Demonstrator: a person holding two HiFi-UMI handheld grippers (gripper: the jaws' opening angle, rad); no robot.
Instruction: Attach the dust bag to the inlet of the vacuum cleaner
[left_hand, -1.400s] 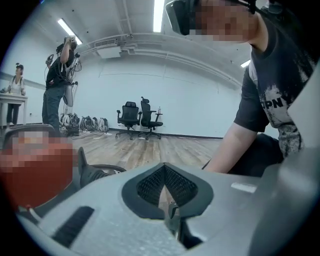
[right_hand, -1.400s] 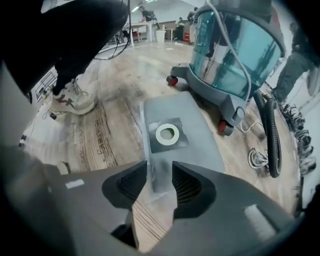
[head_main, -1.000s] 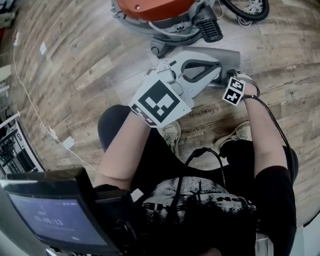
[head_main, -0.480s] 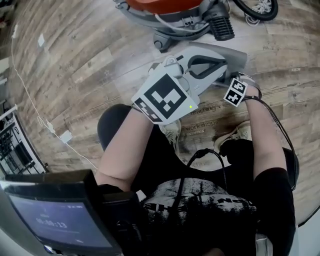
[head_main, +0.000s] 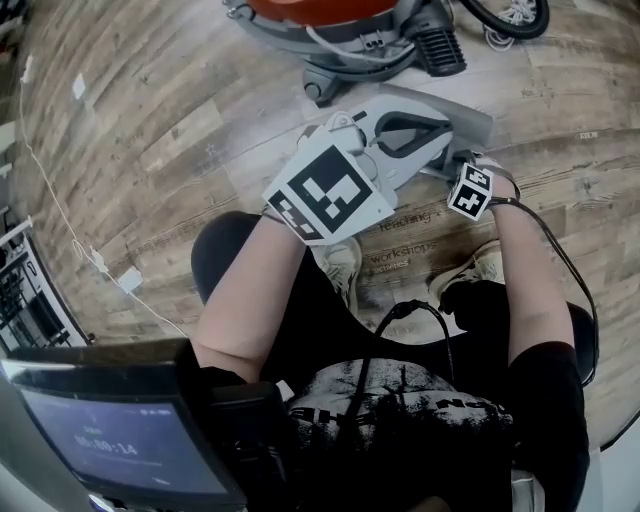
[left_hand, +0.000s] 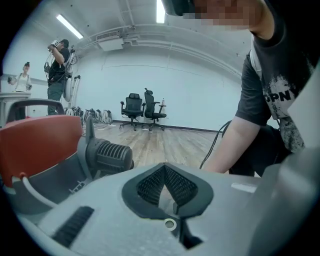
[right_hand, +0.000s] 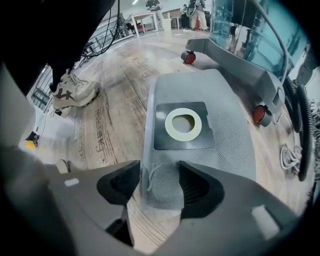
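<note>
**A:** Head view, status?

**B:** Bag (head_main: 465, 115) lay flat on the floor (head_main: 150, 130), just beside the vacuum (head_main: 330, 20), not on it. Left gripper (head_main: 420, 135) hung over the bag's near end. Right gripper (head_main: 455, 170) pointed steeply down at the bag's edge, near the person's shoes.

**A:** Left gripper view?

**B:** Jaws were fully closed with nothing between them. It looked out past the vacuum's red body and a black ribbed part (left_hand: 107, 156). I couldn't tell which opening was the inlet.

**A:** Right gripper view?

**B:** Jaws were opening and stood wide apart. The bag's near edge sat between them, pads not pressing it, so no grip. The collar (right_hand: 184, 125) faced up with its ring hole unobstructed. The vacuum's base with a red wheel (right_hand: 190, 57) lay just beyond the bag's far end.

**A:** Progress?

**B:** Early, by my read. Bag was laid out and within reach, nothing more. Nothing was held, lifted or attached.

**A:** Left to do?

**B:** Get a firm hold on the bag, likely near the collar. Then lift it, line the ring up with the inlet and push it on. Thin fabric edge looked easy to lose.
</note>
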